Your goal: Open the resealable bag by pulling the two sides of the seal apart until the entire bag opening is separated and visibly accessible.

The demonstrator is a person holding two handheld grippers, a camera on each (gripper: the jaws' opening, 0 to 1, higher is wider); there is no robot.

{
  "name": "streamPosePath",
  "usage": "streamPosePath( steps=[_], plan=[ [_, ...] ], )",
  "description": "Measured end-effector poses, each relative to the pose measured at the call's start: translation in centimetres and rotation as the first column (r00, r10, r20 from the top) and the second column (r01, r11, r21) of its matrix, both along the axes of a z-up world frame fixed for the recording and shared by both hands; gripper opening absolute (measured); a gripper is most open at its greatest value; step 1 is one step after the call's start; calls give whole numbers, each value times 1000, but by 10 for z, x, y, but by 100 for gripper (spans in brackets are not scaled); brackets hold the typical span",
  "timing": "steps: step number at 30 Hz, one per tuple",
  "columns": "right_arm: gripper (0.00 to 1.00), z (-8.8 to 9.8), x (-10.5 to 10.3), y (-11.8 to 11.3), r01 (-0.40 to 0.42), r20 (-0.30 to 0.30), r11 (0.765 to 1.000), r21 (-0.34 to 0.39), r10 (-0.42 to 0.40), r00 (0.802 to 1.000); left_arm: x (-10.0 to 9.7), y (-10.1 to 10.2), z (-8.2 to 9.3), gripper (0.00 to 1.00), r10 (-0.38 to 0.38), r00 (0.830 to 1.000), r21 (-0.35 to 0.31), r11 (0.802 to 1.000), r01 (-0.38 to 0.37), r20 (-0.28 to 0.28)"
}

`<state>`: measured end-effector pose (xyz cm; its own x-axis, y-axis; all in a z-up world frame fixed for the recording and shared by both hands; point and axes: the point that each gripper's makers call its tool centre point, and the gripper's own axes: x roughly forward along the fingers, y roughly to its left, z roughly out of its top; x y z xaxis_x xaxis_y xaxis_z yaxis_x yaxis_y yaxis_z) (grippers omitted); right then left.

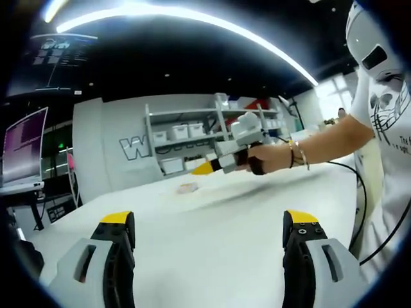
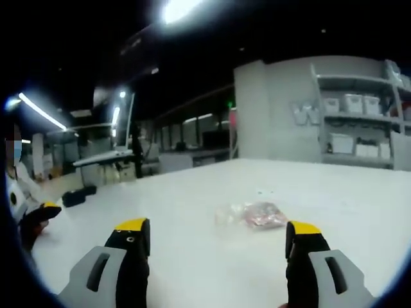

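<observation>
Right gripper (image 2: 215, 240) fingers stand apart near the resealable bag (image 2: 252, 215) lying untouched on the worktop (image 2: 192, 192); left gripper (image 1: 209, 234) equally spread. Approach step: next, pinch each seal side.

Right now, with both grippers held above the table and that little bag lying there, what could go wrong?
The bag is small, clear and flat on the white table, so its seal may be hard to pinch; wide-open jaws might only push it along. The right gripper is nearer the bag, while the left gripper has farther to come.
</observation>
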<state>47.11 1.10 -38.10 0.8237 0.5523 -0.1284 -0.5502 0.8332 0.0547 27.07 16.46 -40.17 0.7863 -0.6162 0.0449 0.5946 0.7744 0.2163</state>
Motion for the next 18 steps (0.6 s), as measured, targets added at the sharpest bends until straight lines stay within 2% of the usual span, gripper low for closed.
streamPosePath(
  steps=[18],
  plan=[
    [87,4,-21,-21,18,13,999,38,-19,1000,1,0,-1,94,-1,1000,5,1000,1,-8]
  ],
)
